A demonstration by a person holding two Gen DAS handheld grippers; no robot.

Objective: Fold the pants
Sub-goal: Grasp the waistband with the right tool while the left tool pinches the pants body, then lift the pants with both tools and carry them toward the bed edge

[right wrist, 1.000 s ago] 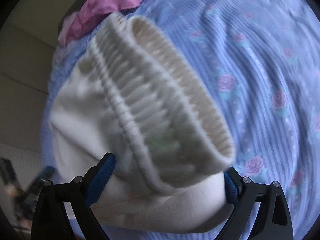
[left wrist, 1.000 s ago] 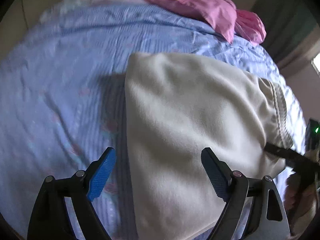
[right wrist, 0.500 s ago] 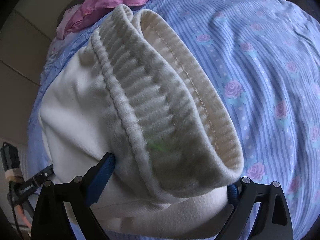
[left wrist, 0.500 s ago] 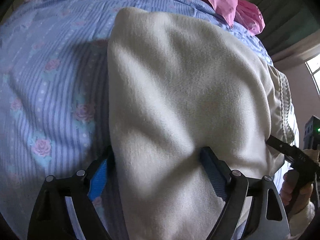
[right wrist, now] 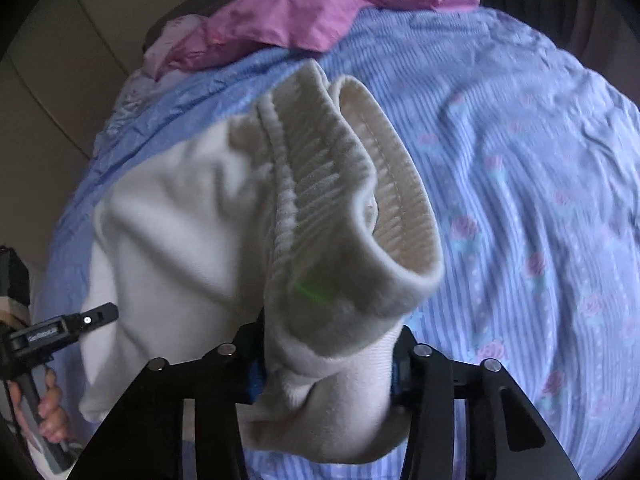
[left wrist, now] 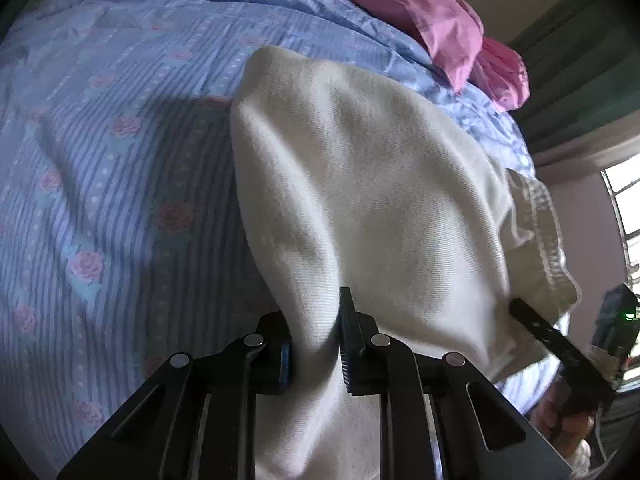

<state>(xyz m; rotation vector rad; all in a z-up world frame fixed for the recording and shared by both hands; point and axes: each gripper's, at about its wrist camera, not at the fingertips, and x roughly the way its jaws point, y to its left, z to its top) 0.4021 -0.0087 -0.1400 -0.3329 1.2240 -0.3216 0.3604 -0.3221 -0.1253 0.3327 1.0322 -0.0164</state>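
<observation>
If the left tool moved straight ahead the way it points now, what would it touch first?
The cream pants, which the left tool already pinches: the cloth fills the path ahead. Beyond it lies the blue flowered bedsheet, probably next, though depth is unclear.

Dim daylight enters from the window [left wrist: 624,208], casting soft shadows on the bedsheet [left wrist: 120,184]; fisheye edges curve and darken.

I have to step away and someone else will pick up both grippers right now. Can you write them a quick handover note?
Left gripper: jaws have just closed on a pinch of the cream pants, near their plain edge.
Right gripper: jaws have just closed on the ribbed waistband end.
Pants lie bunched on the blue floral bedsheet; pink cloth at the far end.
Done: both ends gripped.
Left: probably lift, carry one end over the other, smooth flat.
</observation>
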